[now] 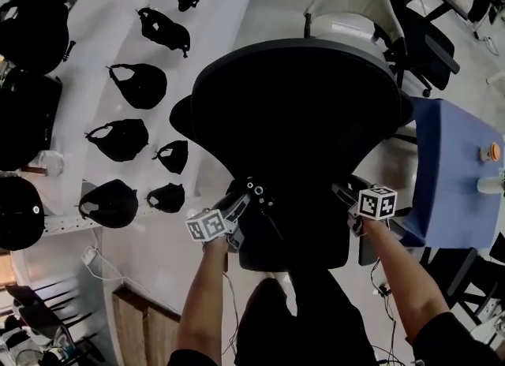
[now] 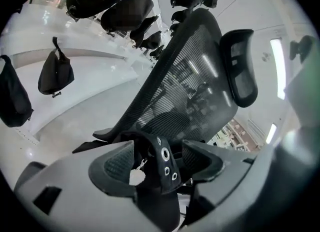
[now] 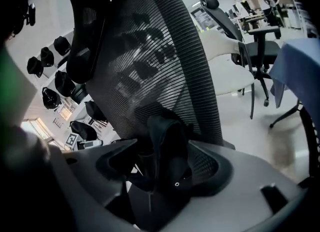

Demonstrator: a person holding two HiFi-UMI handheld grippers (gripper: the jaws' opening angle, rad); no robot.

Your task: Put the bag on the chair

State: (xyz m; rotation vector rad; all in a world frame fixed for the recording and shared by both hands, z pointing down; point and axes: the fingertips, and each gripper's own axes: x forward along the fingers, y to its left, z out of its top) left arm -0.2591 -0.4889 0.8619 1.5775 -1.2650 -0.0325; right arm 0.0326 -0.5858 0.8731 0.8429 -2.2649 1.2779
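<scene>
A black mesh office chair (image 1: 300, 96) fills the middle of the head view, seen from above. The black bag (image 1: 292, 242) lies on its seat, against the backrest (image 2: 185, 81). My left gripper (image 1: 237, 218) is at the bag's left end. In the left gripper view the bag's strap (image 2: 166, 163), with metal eyelets and a small white tag, stands between the jaws of the left gripper (image 2: 157, 158), and both pads stand clear of it. My right gripper (image 1: 351, 203) is at the bag's right end. A fold of the bag (image 3: 167, 151) rises between the spread jaws of the right gripper (image 3: 160, 163).
Several black bags (image 1: 138, 84) lie on white stepped shelves at the left. A table under a blue cloth (image 1: 454, 167) stands close on the right. Behind the chair are a white chair (image 1: 355, 9) and a black one (image 1: 426, 41). Cables (image 1: 91, 258) trail on the floor.
</scene>
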